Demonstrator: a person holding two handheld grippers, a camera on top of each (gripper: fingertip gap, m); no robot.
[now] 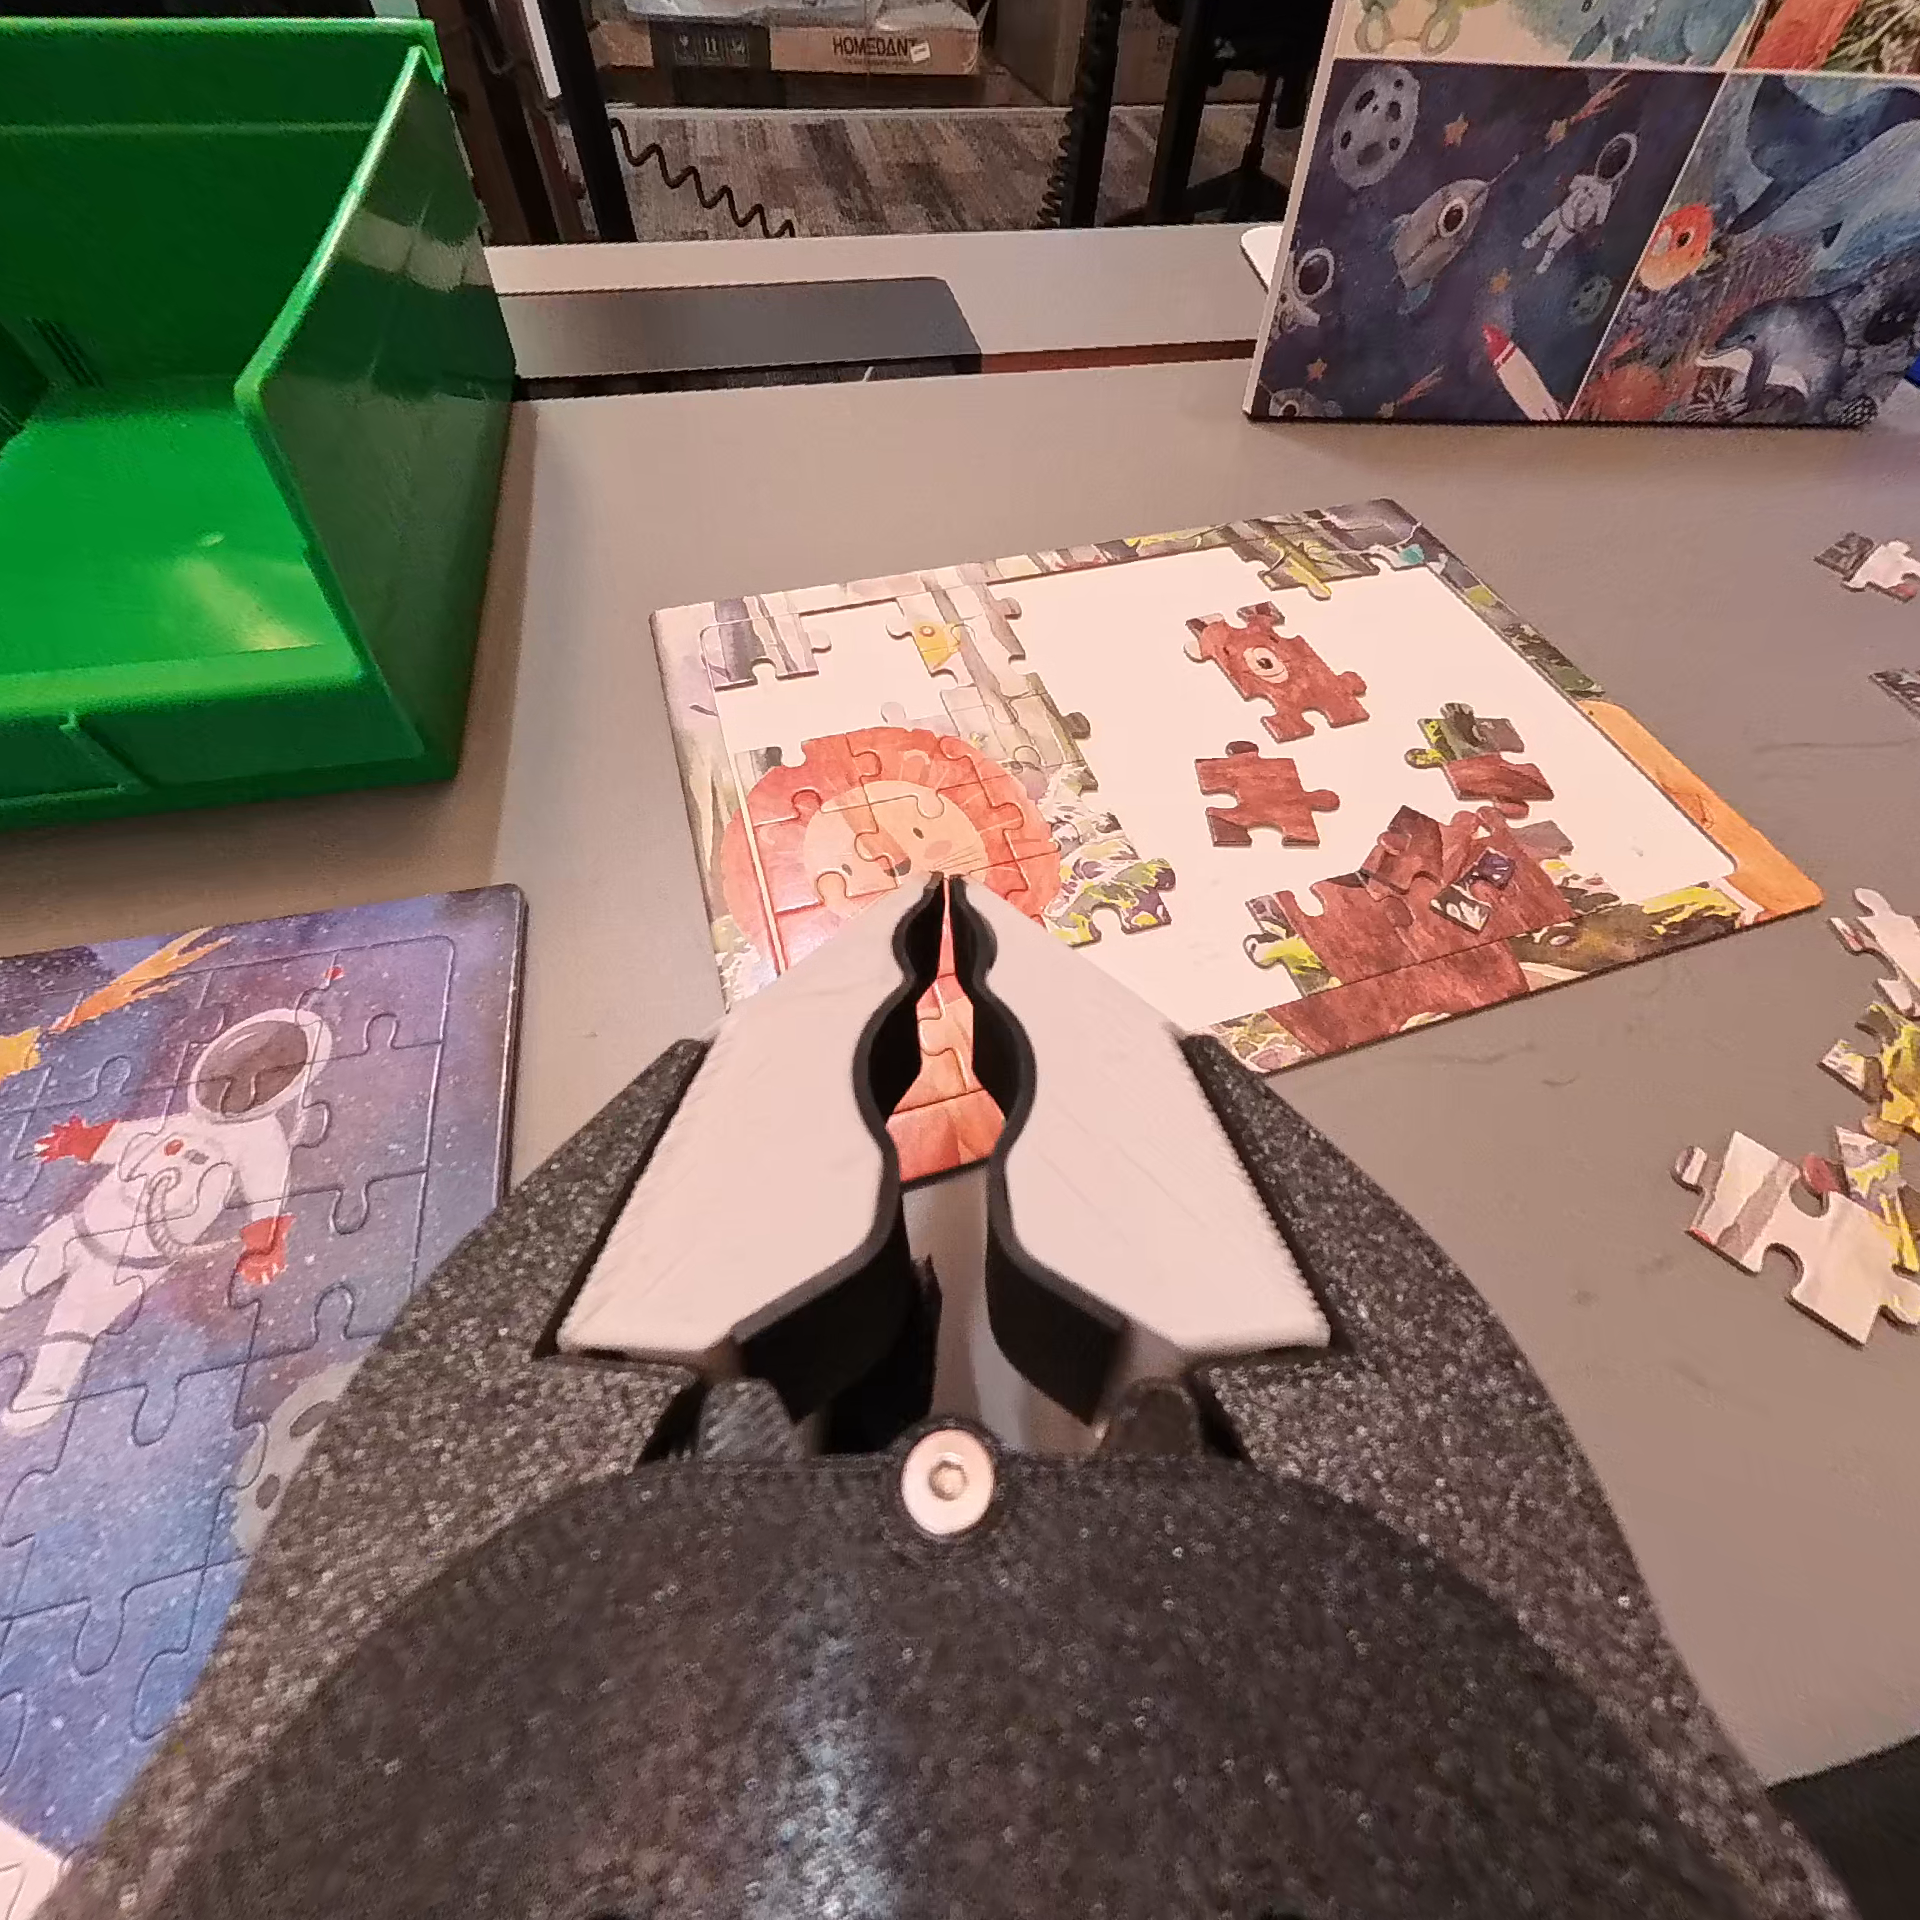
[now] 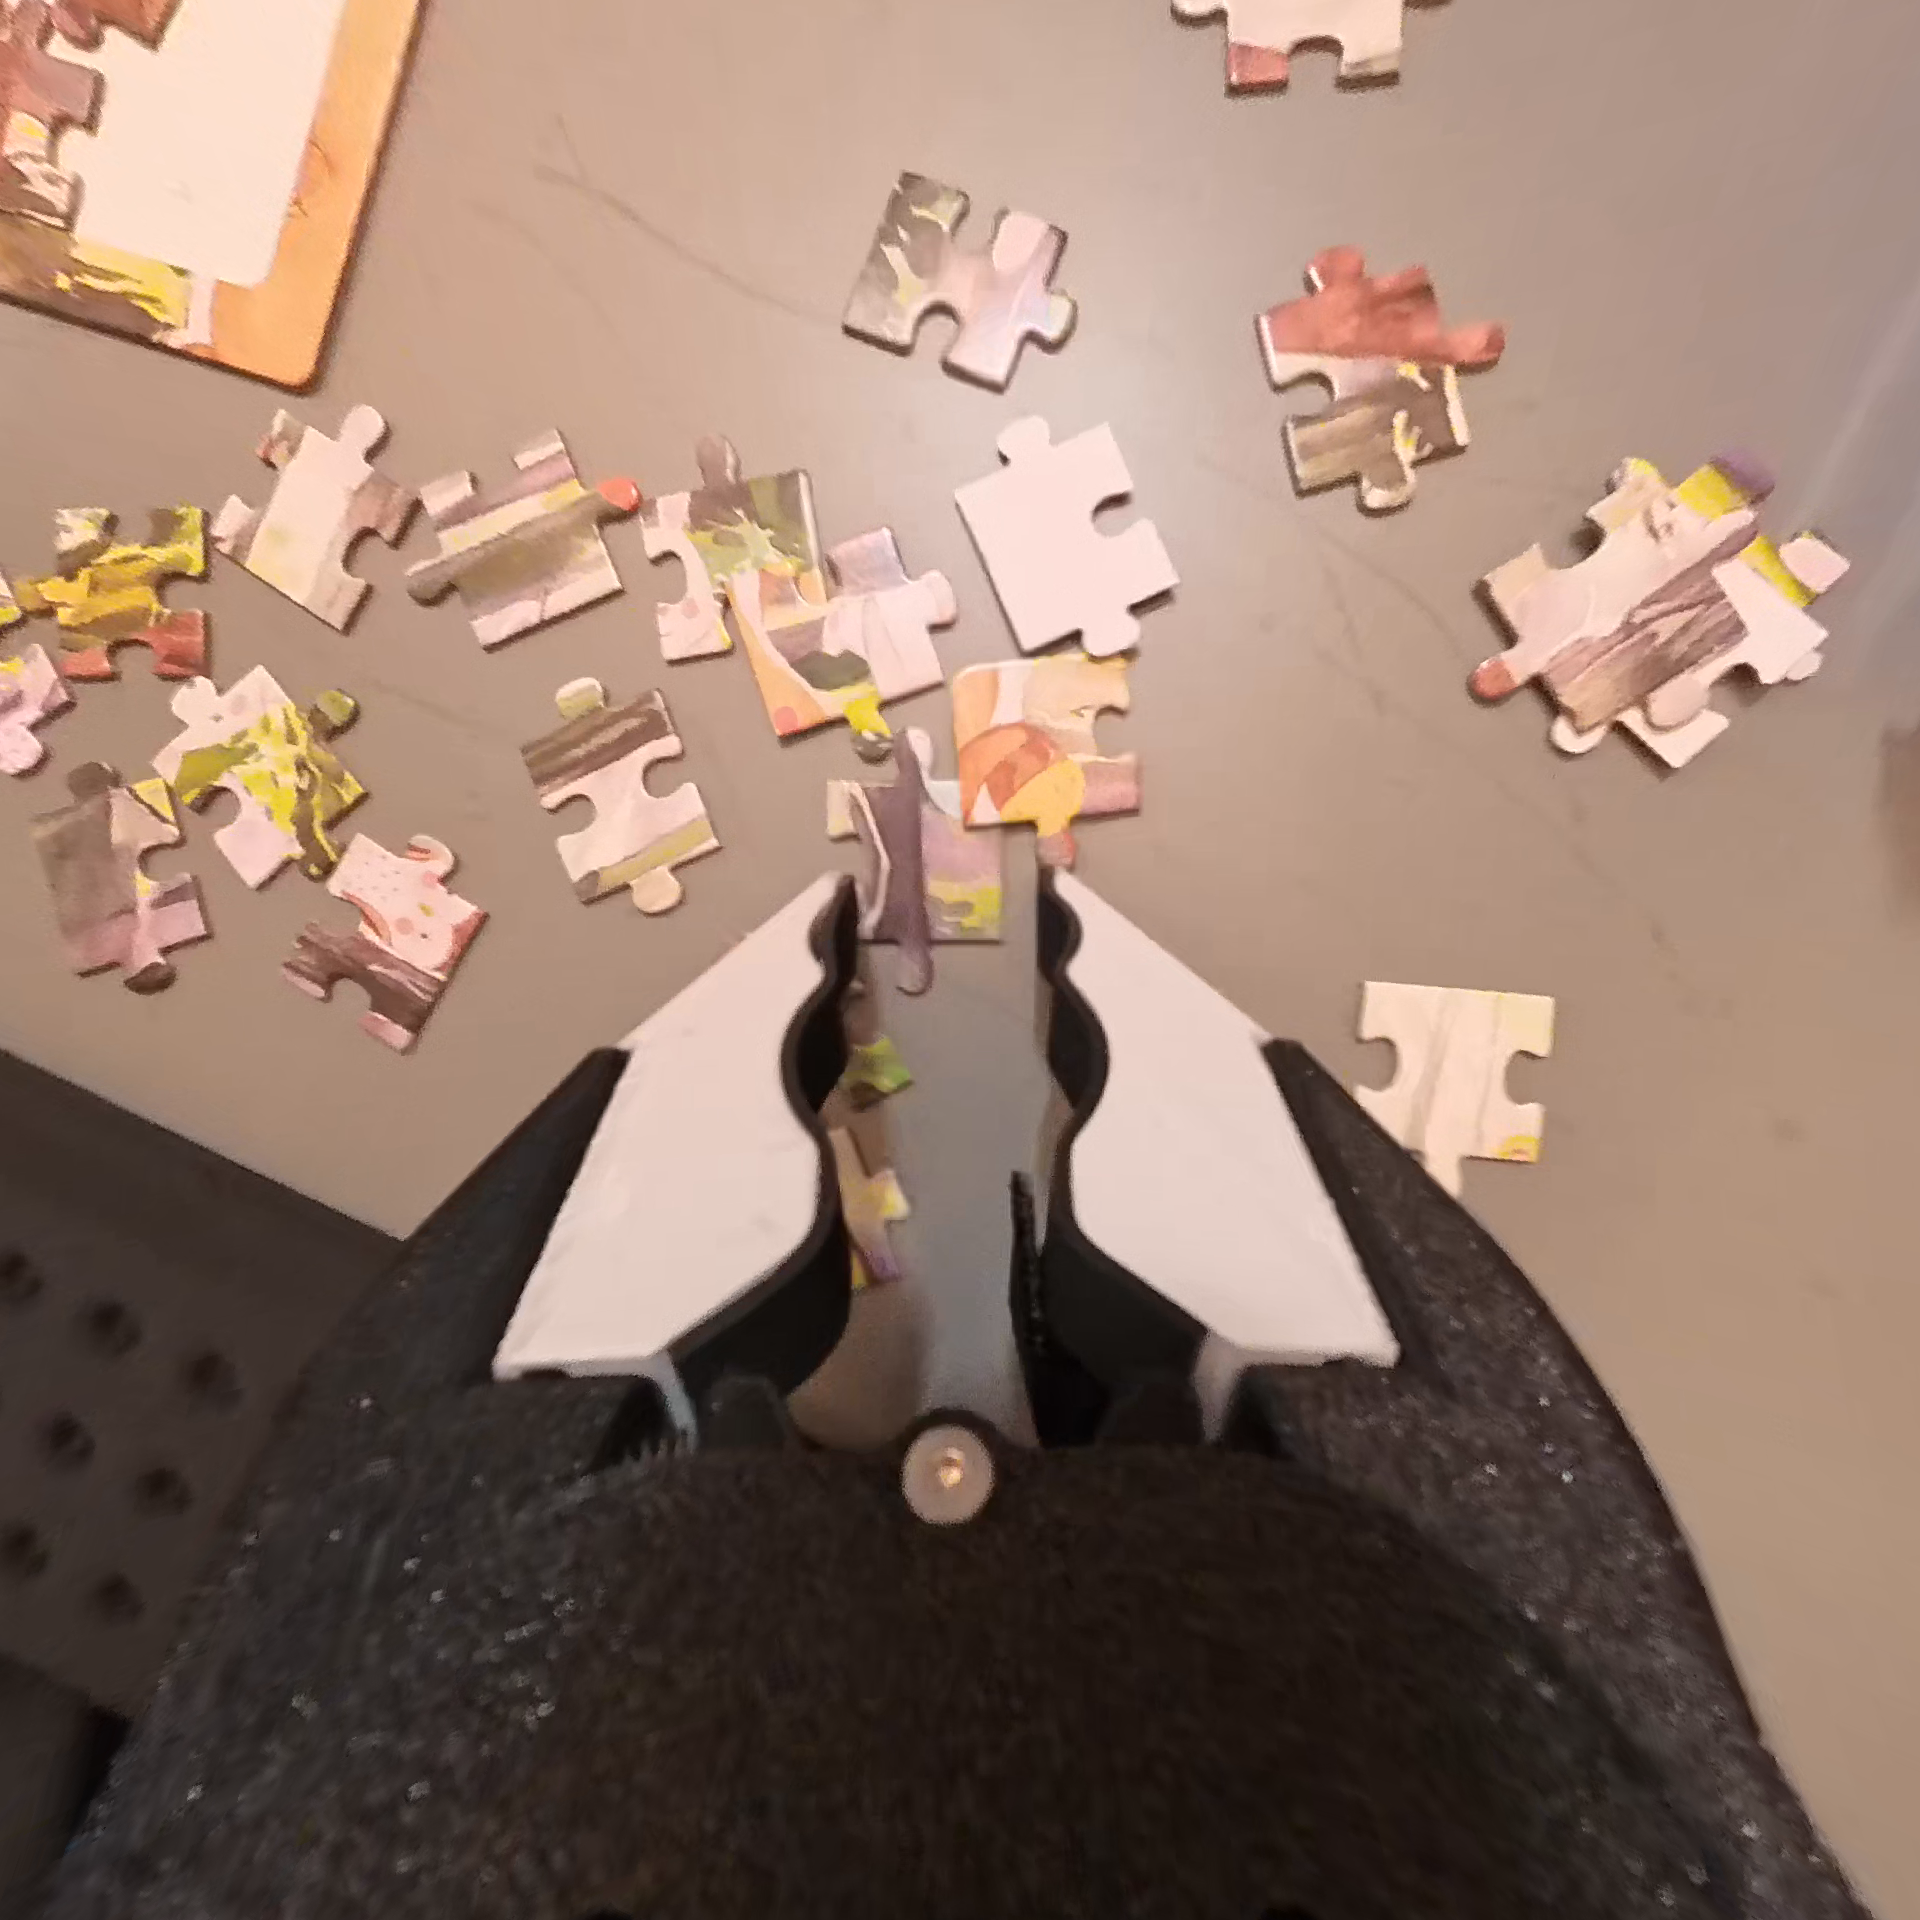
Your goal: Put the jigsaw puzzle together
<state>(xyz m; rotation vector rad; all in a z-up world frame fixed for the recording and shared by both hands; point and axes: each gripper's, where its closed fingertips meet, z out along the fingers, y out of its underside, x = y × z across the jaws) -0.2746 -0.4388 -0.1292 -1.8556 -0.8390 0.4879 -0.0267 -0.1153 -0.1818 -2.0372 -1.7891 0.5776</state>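
Note:
The puzzle tray [image 1: 1704, 795] lies on the grey table, partly filled. A lion section [image 1: 894, 821] is joined at its left, and brown pieces [image 1: 1276, 675] lie loose on its white base. My left gripper [image 1: 948, 881] is shut and empty, with its tips over the lion's lower edge. In the right wrist view, several loose pieces [image 2: 613, 790] are scattered on the table beside the tray corner [image 2: 343, 208]. My right gripper [image 2: 945, 885] is open just above the table. A purple-grey piece [image 2: 920, 862] lies flat at its fingertips, partly between them and not gripped.
A green bin [image 1: 260, 416] stands at the far left. A finished astronaut puzzle [image 1: 208, 1143] lies at the near left. The puzzle box [image 1: 1558, 208] stands upright at the back right. More loose pieces [image 1: 1808, 1247] lie right of the tray. A black perforated surface [image 2: 104, 1351] borders the table's near edge. The gap from one gripper's tips to the other's is roughly 40 centimetres.

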